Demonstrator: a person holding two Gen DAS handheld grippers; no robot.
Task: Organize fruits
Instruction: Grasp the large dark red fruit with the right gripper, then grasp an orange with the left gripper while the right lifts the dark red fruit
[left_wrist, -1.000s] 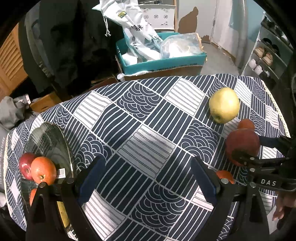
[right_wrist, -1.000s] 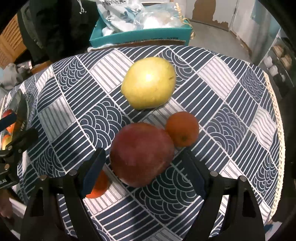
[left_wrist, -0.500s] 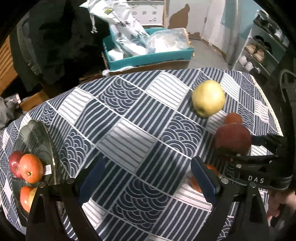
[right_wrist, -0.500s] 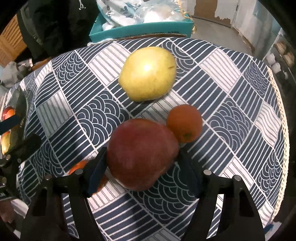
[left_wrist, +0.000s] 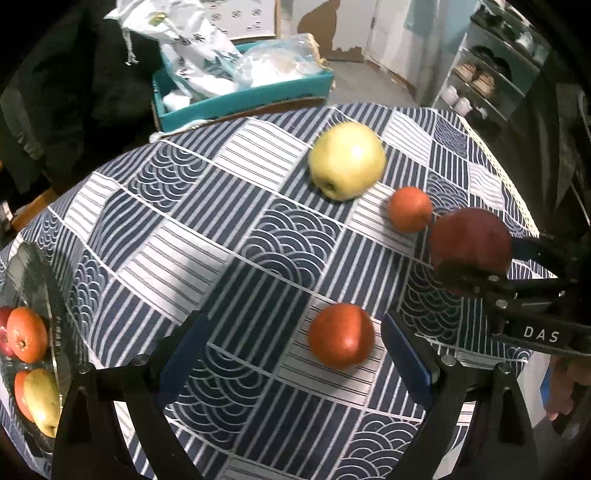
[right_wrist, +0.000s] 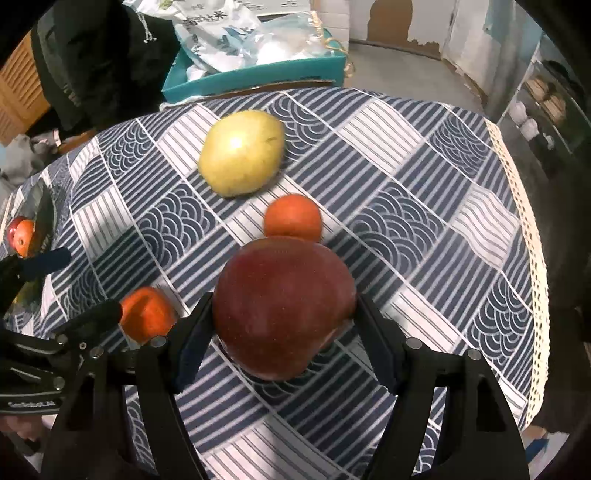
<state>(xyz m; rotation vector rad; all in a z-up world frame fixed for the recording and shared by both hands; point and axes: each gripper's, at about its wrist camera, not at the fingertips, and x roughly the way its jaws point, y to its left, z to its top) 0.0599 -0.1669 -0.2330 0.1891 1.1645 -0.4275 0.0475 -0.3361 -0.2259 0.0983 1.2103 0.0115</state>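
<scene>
My right gripper is shut on a big dark-red apple, its pads pressing both sides. The left wrist view shows that same apple at the right, in the right gripper. My left gripper is open above an orange-red fruit, which shows between its fingers without touching the pads. A small orange and a yellow apple lie farther back on the patterned tablecloth. A glass bowl at the left holds several fruits.
A teal box with plastic bags stands behind the table. The table's right edge has a lace trim. Shelves with shoes are at the far right. A hand holds the right gripper's handle.
The right gripper's pads closed onto the dark-red apple. The left gripper moved right, away from the bowl, and the orange-red fruit now shows between its fingers.
</scene>
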